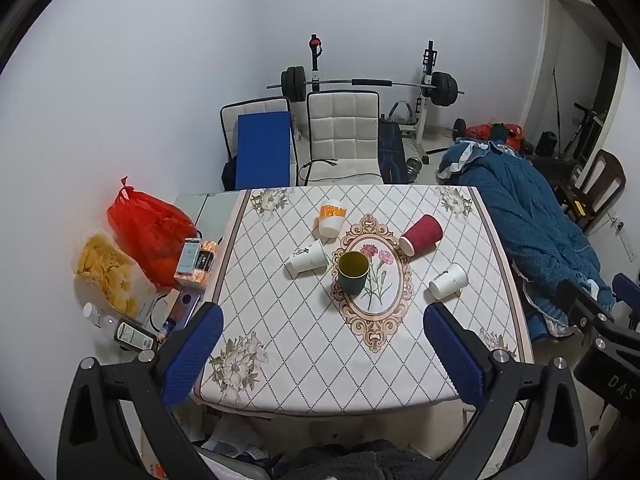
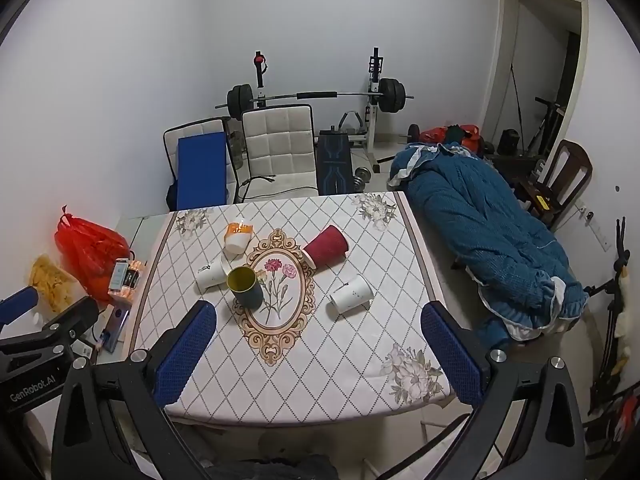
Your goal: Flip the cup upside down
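A dark green cup [image 1: 352, 277] with a yellow inside stands upright, mouth up, near the middle of the patterned tablecloth [image 1: 312, 360]; it also shows in the right wrist view [image 2: 245, 286]. Around it lie a red cup [image 1: 422, 234] [image 2: 326, 245], an orange-and-white cup [image 1: 331, 219] [image 2: 237, 235] and two white cups [image 1: 306, 258] [image 1: 449, 281], all on their sides. My left gripper [image 1: 322, 354] is open and empty above the table's near edge. My right gripper [image 2: 316, 352] is open and empty, also short of the cups.
A red bag [image 1: 150, 228], a bag of chips [image 1: 108, 274], boxes and bottles crowd a side surface to the left. White chairs [image 1: 344, 136] and a barbell rack [image 1: 372, 84] stand behind the table. A blue quilt [image 1: 532, 216] lies to the right.
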Action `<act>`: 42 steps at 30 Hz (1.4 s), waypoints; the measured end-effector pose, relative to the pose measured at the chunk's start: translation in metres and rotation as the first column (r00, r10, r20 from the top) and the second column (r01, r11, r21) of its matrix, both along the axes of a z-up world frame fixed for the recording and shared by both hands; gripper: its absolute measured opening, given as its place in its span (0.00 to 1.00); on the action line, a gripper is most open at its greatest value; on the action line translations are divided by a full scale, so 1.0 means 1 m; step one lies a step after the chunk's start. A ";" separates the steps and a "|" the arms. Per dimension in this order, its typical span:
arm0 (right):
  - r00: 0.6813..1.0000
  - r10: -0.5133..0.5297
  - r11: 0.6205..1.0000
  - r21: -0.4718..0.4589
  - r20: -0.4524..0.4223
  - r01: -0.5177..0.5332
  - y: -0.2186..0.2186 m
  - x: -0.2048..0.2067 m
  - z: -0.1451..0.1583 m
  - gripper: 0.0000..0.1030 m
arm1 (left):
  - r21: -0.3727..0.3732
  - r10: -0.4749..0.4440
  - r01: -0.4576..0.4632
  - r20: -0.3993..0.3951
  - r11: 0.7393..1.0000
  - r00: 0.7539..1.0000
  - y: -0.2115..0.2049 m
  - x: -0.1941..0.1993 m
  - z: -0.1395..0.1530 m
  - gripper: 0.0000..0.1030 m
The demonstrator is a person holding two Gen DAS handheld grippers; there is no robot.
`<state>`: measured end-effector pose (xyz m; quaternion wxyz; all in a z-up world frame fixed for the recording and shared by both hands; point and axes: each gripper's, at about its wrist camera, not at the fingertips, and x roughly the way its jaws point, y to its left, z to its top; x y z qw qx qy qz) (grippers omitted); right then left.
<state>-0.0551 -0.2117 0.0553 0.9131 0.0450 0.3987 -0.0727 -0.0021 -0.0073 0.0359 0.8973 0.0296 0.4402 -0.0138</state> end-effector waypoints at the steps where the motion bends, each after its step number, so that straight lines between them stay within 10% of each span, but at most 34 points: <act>1: 1.000 0.000 1.000 -0.001 0.001 0.000 -0.001 -0.001 -0.001 1.00 | 0.002 -0.001 0.001 0.001 1.000 1.000 -0.001 -0.001 -0.002 1.00; 42: 1.000 0.016 1.000 0.005 0.005 -0.016 -0.005 -0.009 0.024 1.00 | 0.008 0.001 -0.001 0.030 1.000 1.000 -0.011 -0.010 -0.003 1.00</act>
